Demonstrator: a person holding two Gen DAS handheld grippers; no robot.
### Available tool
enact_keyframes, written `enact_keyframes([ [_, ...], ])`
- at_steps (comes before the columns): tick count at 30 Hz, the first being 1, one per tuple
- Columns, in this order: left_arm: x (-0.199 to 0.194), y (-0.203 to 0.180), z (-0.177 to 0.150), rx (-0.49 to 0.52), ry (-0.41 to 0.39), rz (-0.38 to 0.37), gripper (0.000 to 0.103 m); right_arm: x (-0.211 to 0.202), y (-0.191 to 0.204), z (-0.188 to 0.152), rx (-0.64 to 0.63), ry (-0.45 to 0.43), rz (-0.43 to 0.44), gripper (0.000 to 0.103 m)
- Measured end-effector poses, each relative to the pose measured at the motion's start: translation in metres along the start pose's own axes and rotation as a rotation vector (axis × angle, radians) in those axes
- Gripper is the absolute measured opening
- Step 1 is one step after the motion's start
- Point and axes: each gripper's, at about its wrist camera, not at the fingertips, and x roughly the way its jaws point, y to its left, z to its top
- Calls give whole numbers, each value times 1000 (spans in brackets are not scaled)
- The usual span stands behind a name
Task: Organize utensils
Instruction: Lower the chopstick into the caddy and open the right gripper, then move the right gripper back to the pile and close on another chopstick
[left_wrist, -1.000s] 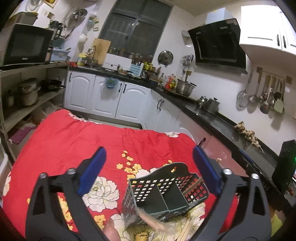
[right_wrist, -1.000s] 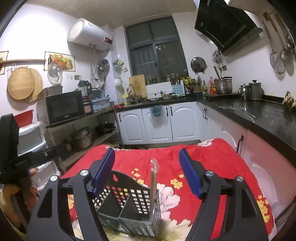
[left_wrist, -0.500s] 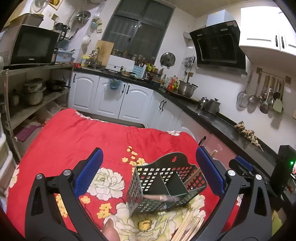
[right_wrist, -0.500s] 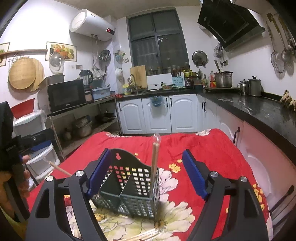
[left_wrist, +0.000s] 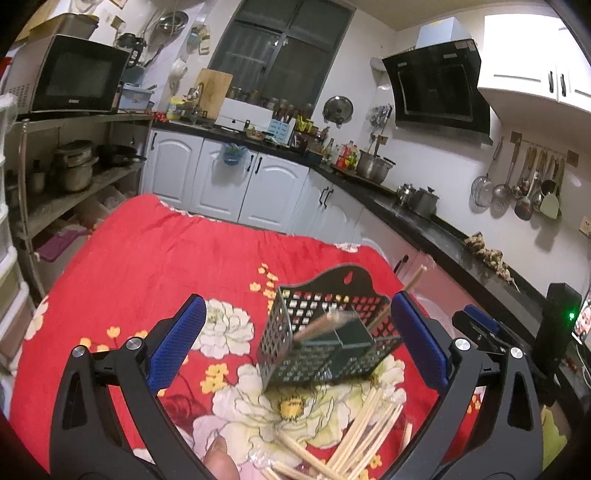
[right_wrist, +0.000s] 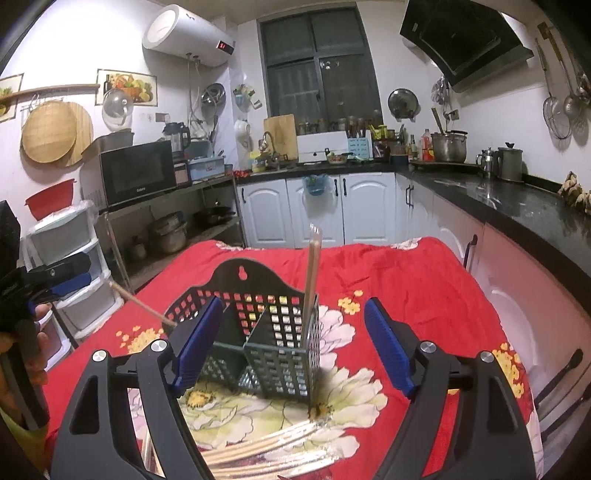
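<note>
The loose chopsticks (left_wrist: 354, 439) run off the bottom edge; the basket's wrapped pair (left_wrist: 321, 325) looks motion-blurred.

Left gripper (left_wrist: 295, 343) is held low and forward, jaws spread wide with nothing between the blue pads (left_wrist: 177, 338), and a fingertip (left_wrist: 220, 458) of the holding hand peeks in at the bottom edge. Right gripper (right_wrist: 293, 347) is level and also gaping, empty, while the person's left hand (right_wrist: 26, 345) shows at the far left edge, wrapped around its handle.

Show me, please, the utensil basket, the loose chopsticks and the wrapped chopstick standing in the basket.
utensil basket (right_wrist: 288, 365), right wrist view, front wall.
loose chopsticks (left_wrist: 364, 432), left wrist view, mid-bundle.
wrapped chopstick (right_wrist: 311, 280), right wrist view, mid-shaft.
</note>
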Motion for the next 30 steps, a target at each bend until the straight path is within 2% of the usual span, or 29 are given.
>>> enact_keyframes([
  [15,8,-5,-41,-9,111,-10,92,-10,3,-36,-20,124,-14,76],
  [30,23,-1,-82,-13,236,-4,92,-12,7,-72,-32,222,14,76],
])
